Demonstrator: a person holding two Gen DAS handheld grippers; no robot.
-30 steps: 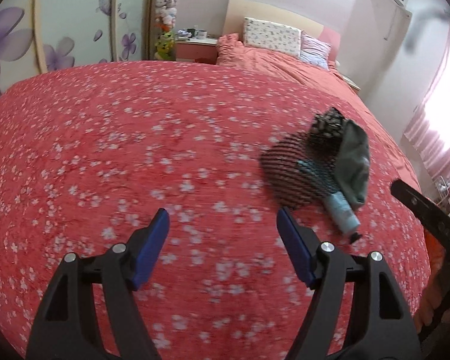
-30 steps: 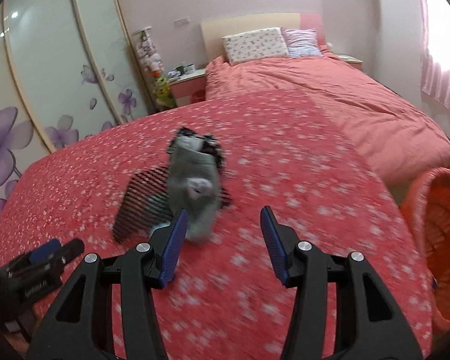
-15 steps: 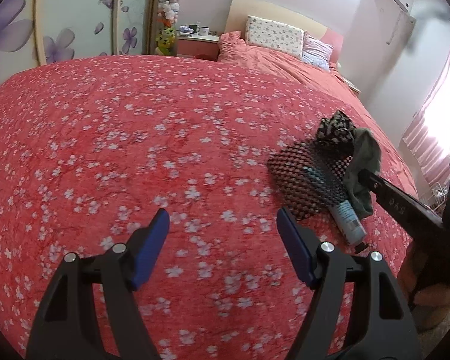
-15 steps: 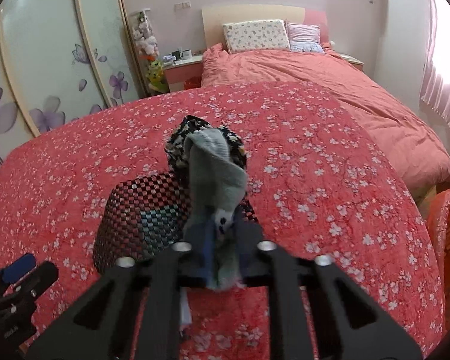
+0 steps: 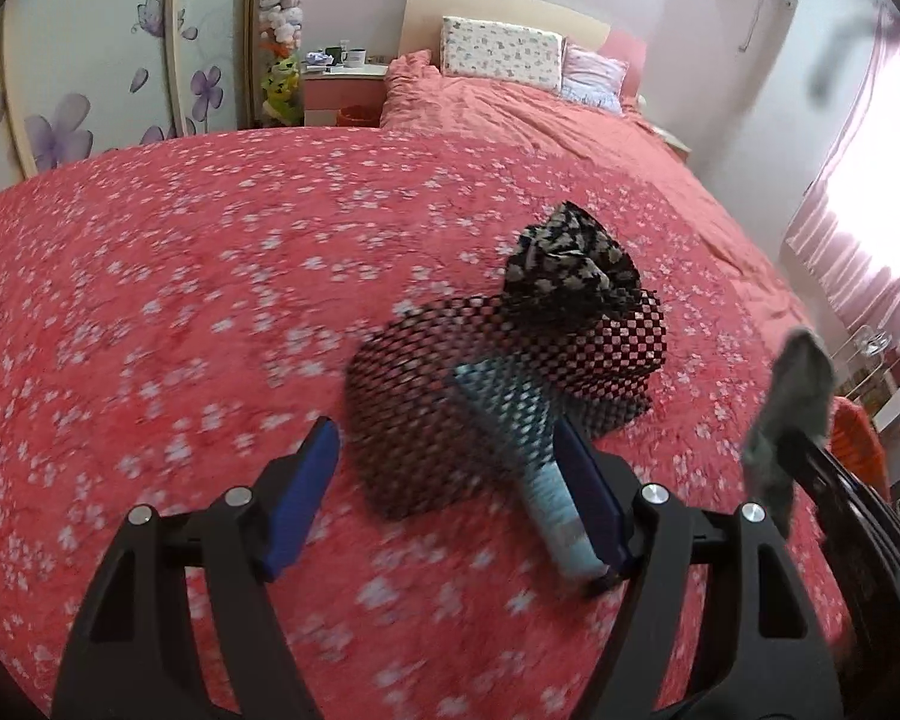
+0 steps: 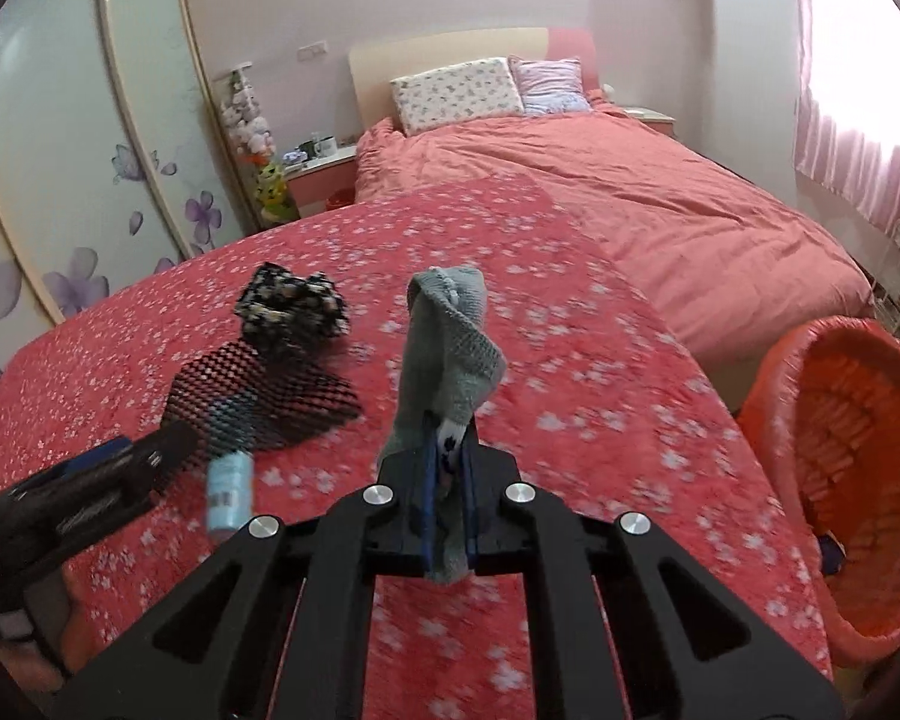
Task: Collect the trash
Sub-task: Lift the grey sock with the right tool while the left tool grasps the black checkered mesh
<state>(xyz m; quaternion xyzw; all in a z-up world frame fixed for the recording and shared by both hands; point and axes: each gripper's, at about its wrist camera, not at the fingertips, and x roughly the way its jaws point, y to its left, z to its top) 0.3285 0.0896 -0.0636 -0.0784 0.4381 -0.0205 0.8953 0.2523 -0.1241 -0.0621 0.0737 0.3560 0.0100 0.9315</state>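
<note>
My right gripper (image 6: 448,474) is shut on a grey sock (image 6: 450,354) and holds it up above the red flowered bedspread (image 6: 570,420); the sock also shows in the left wrist view (image 5: 795,414). My left gripper (image 5: 444,492) is open, low over the bed, with a black mesh bag (image 5: 450,390) and the light blue tube (image 5: 546,498) inside it lying between and just beyond its fingers. A black-and-white patterned cloth (image 5: 570,264) lies on the far end of the mesh bag. It also shows in the right wrist view (image 6: 291,306).
An orange basket (image 6: 840,462) stands on the floor beside the bed at the right. A second bed with pillows (image 6: 456,90) lies beyond, a nightstand (image 6: 318,171) and wardrobe doors (image 6: 60,168) to the left.
My right gripper has closed on the grey sock and lifted it off the pile, swinging right toward the basket. My left gripper has moved closer to the mesh bag and tube.
</note>
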